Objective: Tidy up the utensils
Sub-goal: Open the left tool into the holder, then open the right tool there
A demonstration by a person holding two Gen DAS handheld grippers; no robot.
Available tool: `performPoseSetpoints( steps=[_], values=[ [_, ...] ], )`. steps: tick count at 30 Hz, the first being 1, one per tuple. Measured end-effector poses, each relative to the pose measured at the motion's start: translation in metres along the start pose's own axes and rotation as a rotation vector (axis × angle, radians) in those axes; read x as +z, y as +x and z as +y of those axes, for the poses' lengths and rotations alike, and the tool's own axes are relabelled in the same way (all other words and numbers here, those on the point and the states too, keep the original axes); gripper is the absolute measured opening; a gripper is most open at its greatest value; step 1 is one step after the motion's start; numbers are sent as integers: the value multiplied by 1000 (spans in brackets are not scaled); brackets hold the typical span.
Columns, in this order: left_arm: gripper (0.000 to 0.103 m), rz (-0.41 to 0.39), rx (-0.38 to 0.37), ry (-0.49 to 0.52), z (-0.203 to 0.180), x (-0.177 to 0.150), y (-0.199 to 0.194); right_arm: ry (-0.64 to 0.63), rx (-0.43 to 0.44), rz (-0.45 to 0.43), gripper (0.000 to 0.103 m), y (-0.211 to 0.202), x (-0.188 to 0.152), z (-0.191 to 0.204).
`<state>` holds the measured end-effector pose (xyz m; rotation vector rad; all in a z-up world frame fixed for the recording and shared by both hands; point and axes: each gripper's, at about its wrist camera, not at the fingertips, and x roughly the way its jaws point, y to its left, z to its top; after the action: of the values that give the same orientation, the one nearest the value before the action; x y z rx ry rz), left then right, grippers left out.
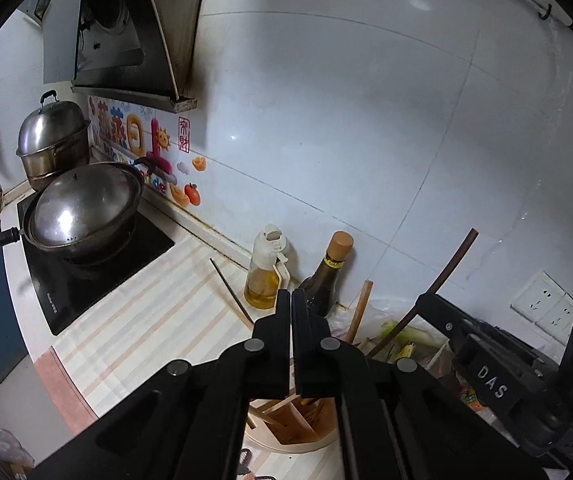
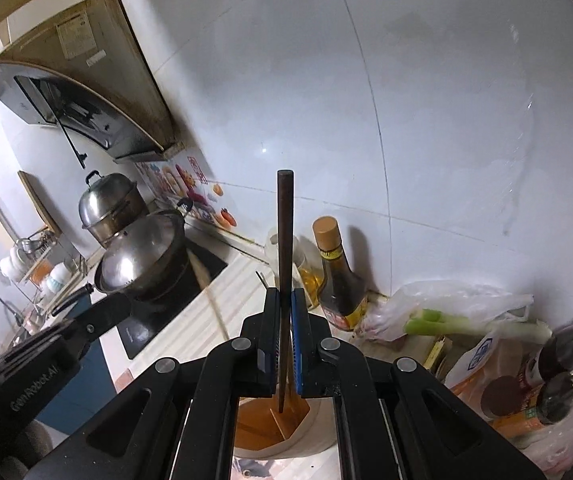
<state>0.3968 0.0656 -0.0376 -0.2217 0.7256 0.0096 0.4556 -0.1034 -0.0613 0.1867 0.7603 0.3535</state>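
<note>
My right gripper (image 2: 285, 300) is shut on a dark brown chopstick (image 2: 285, 240), held upright with its lower tip inside the round wooden utensil holder (image 2: 306, 432) right below. In the left wrist view the same chopstick (image 1: 452, 264) slants up from the right gripper (image 1: 426, 304). My left gripper (image 1: 290, 300) is shut and empty, above the holder (image 1: 286, 428), which has wooden dividers and some chopsticks in it. Another dark chopstick (image 1: 230, 290) lies on the striped counter (image 1: 146, 320) near the oil bottle. A light wooden utensil (image 2: 210, 292) leans across the counter by the wok.
An oil dispenser (image 1: 264, 272) and a dark sauce bottle (image 1: 326, 276) stand at the tiled wall. A lidded wok (image 1: 82, 212) sits on the black cooktop (image 1: 86, 280), a steamer pot (image 1: 52, 136) behind. Bagged leeks (image 2: 446, 320) and more bottles (image 2: 566, 352) lie to the right.
</note>
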Motion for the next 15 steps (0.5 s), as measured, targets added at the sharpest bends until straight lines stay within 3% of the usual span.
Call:
performPoseSetpoints(
  steps=[7,11,12,13,14,15],
  values=[
    [0,7,7,-20,7,-2,0,-26,-15,56,5,20,-17,-2],
    [11,71,52,-66,19,-7,3,-21,14,160,7,38,-25,-5],
    [16,78,68,-71,21,-9,3,-1,35,174,12,38,-27,-10],
    [38,74,90,-65,23,-13,0,15,49,178,26,36,-28,-15],
    [71,59,107,-60,26,-17,-4,37,62,169,34,29,-29,-20],
    [82,44,121,-62,28,-21,-7,48,65,156,45,23,-30,-25]
  ],
)
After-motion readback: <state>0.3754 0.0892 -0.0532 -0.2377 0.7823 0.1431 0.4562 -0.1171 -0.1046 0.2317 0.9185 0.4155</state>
